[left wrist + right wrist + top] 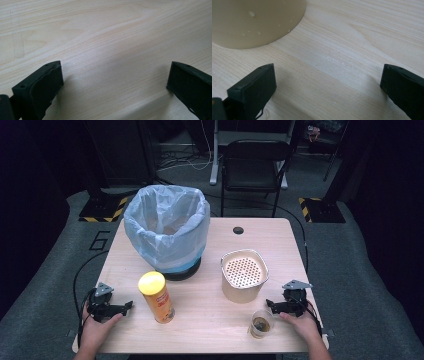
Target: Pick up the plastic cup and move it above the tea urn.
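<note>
My left gripper (125, 307) rests on the wooden table (210, 320) near its front left corner, held by a hand. Its jaws stand wide open over bare wood (115, 72). A tall orange can with a yellow lid (156, 297) stands upright just right of it. My right gripper (272, 305) lies at the front right, open with nothing between its jaws (328, 75). A clear plastic cup (261, 323) with some dark liquid stands just in front of it. A beige container (244, 275) with a perforated insert sits beyond it; its wall (254, 22) is ahead on the left.
A bin lined with a pale blue bag (167, 227) stands at the back left of the table. A cable hole (238, 230) lies near the far edge. A black chair (255, 167) stands behind the table. Small wet drops (335, 60) mark the wood.
</note>
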`<state>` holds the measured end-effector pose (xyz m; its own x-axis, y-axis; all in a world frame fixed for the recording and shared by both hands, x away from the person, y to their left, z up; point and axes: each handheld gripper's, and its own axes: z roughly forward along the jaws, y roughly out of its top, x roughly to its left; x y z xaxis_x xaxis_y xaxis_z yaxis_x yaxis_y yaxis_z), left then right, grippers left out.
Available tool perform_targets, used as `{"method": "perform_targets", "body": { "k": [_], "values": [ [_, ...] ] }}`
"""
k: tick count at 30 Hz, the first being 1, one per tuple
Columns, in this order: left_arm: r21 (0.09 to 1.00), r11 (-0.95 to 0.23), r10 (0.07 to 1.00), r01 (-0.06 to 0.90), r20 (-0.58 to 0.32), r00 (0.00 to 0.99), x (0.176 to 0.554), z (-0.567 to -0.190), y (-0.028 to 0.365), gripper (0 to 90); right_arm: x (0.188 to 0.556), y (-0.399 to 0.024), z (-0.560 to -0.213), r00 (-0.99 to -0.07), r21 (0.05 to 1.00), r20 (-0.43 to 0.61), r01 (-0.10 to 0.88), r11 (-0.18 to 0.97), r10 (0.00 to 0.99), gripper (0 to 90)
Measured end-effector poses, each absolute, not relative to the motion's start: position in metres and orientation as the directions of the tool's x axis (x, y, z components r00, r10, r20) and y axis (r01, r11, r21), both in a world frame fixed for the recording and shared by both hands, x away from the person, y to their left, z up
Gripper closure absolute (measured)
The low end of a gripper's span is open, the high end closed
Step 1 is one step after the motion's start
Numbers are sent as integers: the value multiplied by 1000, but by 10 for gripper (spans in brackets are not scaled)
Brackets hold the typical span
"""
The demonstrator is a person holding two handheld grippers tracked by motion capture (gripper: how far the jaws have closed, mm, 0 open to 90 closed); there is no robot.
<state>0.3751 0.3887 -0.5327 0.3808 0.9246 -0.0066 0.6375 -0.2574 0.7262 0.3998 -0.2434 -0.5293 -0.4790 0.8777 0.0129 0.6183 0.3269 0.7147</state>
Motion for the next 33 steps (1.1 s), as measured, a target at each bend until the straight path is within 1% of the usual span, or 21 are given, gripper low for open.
{"method": "perform_targets", "body": {
  "k": [4,6,9,11,17,19,21,22,24,26,29,31,32,33],
  "values": [
    [708,-264,924,656,-9,382,375,-531,389,4,399,-244,-529,-485,712,19,620,329,874,0],
    [725,-249,930,642,-6,368,376,-533,388,1,399,-243,-529,-485,712,17,620,330,874,0],
    [726,-236,931,646,-21,364,375,-533,388,3,399,-243,-529,-484,712,18,620,329,875,0],
    [715,-261,926,648,-5,378,375,-532,389,0,399,-243,-529,-484,712,18,620,329,875,0],
    [713,-263,923,650,-9,384,376,-531,389,3,399,-243,-529,-486,713,19,620,329,874,0],
    [713,-264,923,650,-9,385,376,-531,389,3,400,-244,-529,-497,711,7,612,345,867,0],
    [713,-263,923,649,-9,384,376,-531,389,3,400,-243,-529,-485,715,15,617,329,875,6],
    [711,-262,924,653,-11,383,375,-531,389,3,399,-245,-529,-499,713,4,609,347,867,21],
    [711,-258,925,654,-14,380,375,-531,389,4,397,-244,-529,-500,721,23,608,332,866,62],
    [710,-257,925,655,-14,379,375,-531,389,3,396,-246,-528,-520,733,8,584,348,854,132],
    [711,-257,925,655,-14,379,375,-531,389,3,396,-247,-527,-526,737,7,577,351,850,160],
    [711,-257,925,655,-14,379,375,-531,389,3,395,-247,-526,-532,735,21,582,347,847,204],
    [710,-257,925,655,-14,379,375,-531,389,3,395,-248,-526,-528,739,6,574,351,849,239],
    [711,-258,925,655,-14,379,375,-531,389,3,395,-247,-526,-532,742,13,573,348,847,262]
  ]
}}
